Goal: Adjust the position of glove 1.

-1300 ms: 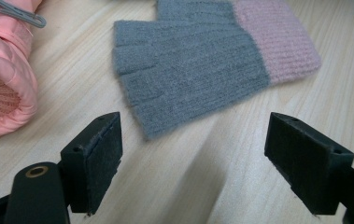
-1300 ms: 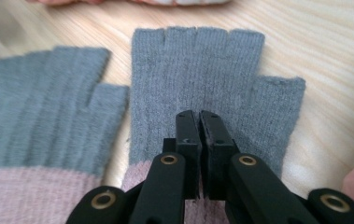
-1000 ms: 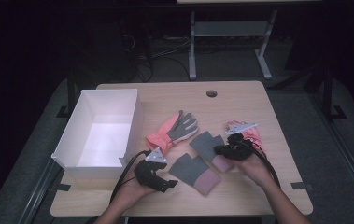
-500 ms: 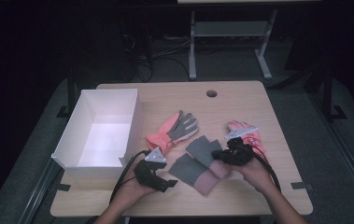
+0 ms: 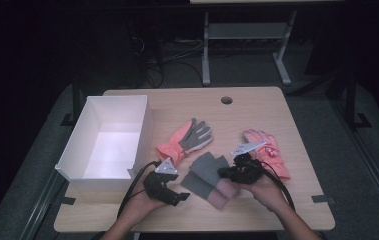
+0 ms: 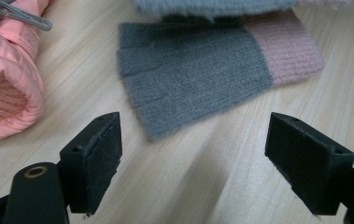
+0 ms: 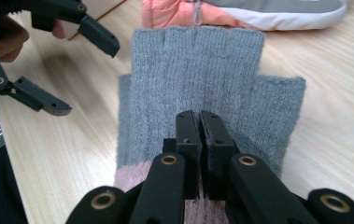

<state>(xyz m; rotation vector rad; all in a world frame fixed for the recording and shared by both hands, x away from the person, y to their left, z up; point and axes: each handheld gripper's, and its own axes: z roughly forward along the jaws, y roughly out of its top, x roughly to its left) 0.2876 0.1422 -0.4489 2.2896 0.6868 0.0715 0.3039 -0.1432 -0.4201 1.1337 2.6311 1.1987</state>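
Note:
Two grey knit fingerless gloves with pink cuffs lie near the table's front middle. My right gripper is shut on the upper grey glove just above its pink cuff. This glove partly overlaps the lower grey glove, which lies flat on the wood. My left gripper stands open just left of the lower glove, nothing between its jaws. It is also seen open in the right gripper view, at the upper left.
A white open box stands at the table's left. A pink glove with a grey palm lies beyond the knit pair, its padded cuff close to my left gripper. Another pink glove lies at the right. A round cable hole marks the far edge.
My right gripper has moved left and toward the front edge, bringing the upper grey glove over the lower one. The left gripper has stayed in place.

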